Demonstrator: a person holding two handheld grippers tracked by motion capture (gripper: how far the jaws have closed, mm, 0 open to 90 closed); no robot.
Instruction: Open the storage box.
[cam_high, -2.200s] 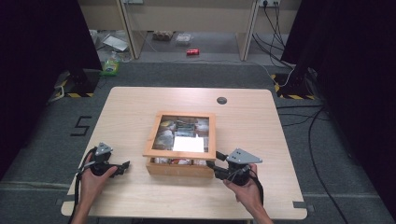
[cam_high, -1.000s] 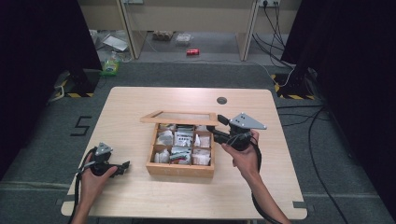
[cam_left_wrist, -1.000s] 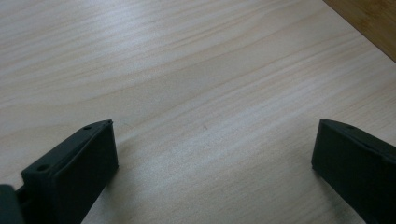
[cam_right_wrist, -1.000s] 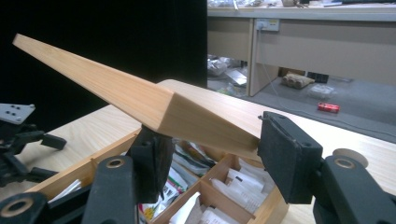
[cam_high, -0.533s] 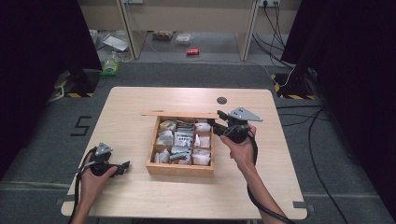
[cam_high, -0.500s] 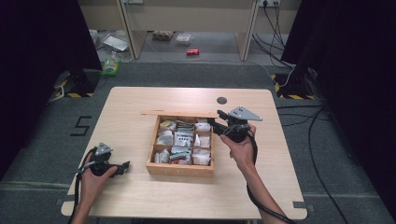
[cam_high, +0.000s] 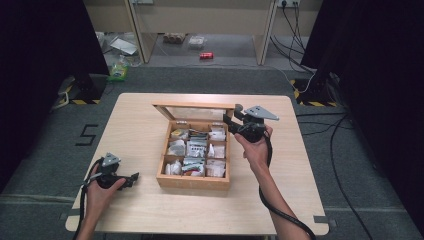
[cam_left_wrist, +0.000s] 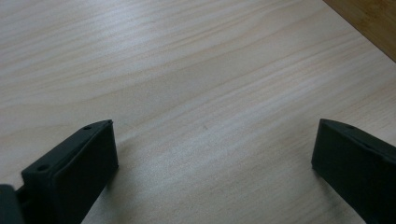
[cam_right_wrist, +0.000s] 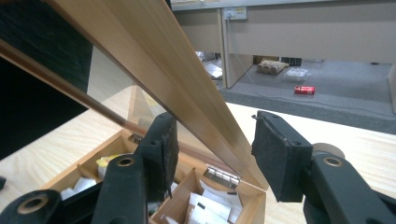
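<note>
Open wooden box (cam_high: 194, 181) — compartments of packets (cam_high: 196, 148) (glass lid (cam_high: 194, 112) raised)

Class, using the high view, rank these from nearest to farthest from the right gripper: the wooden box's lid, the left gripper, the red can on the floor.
1. Lid: at the right gripper, its frame between the jaws.
2. Red can: on the floor beyond the table.
3. Left gripper: near-left table corner.

Pale wood-grain table (cam_high: 140, 125), honey-brown wooden box (cam_high: 194, 181) with white packets (cam_high: 215, 168), black grippers.
</note>
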